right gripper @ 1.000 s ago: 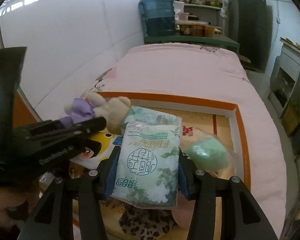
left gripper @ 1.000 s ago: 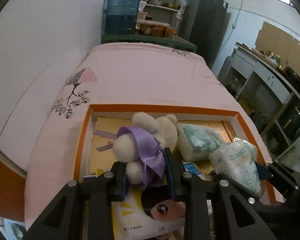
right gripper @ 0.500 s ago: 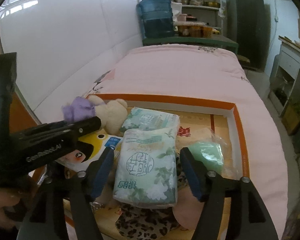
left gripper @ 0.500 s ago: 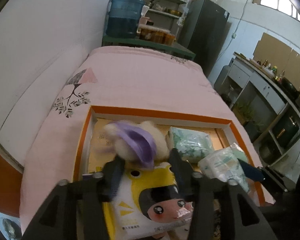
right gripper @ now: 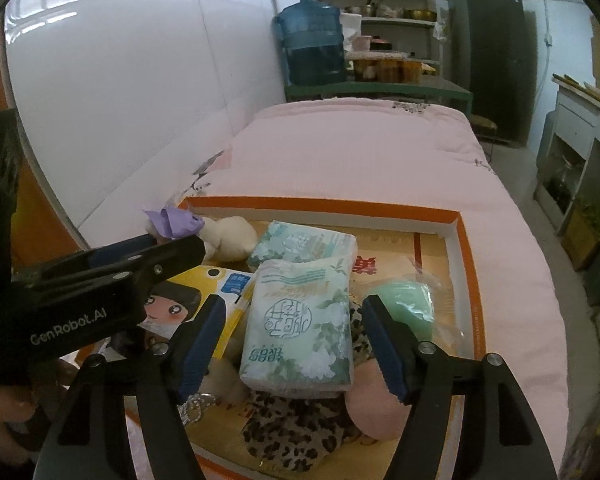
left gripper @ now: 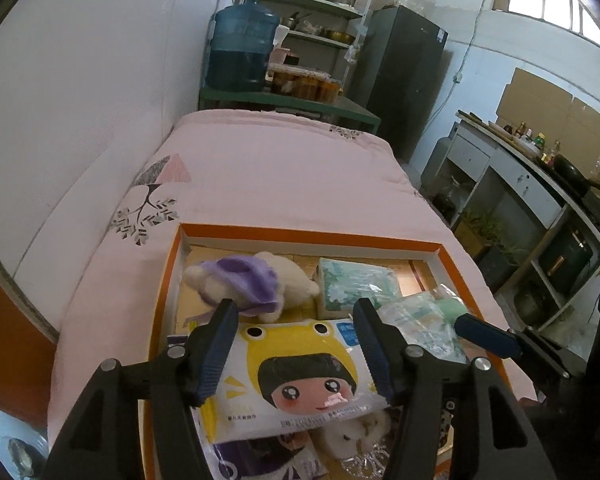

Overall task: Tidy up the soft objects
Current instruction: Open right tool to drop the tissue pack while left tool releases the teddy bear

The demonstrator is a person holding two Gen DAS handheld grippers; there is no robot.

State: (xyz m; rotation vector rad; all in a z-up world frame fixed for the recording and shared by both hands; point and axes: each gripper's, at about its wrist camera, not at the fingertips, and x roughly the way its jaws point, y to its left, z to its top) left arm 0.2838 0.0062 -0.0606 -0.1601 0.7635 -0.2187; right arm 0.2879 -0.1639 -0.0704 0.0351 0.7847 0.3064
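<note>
Orange-rimmed box (right gripper: pixel 466 240) on a pink quilt (left gripper: pixel 284 176). Left gripper (left gripper: pixel 296 344) and right gripper (right gripper: pixel 292 336) both spread wide, holding nothing. Glossy rectangular tissue pack (right gripper: pixel 300 320) lies lengthwise away from camera; fluffy cream toy (left gripper: pixel 252 284) in rear-left corner.

- The left claw (left gripper: pixel 294 346), shut on the plush bunny (left gripper: pixel 252 286) a second ago, now gapes; the bunny lies in the orange box (left gripper: pixel 308 236), upper left.
- The right claw (right gripper: pixel 292 342) has let go of the tissue pack (right gripper: pixel 300 324), which rests mid-frame on the pile.
</note>
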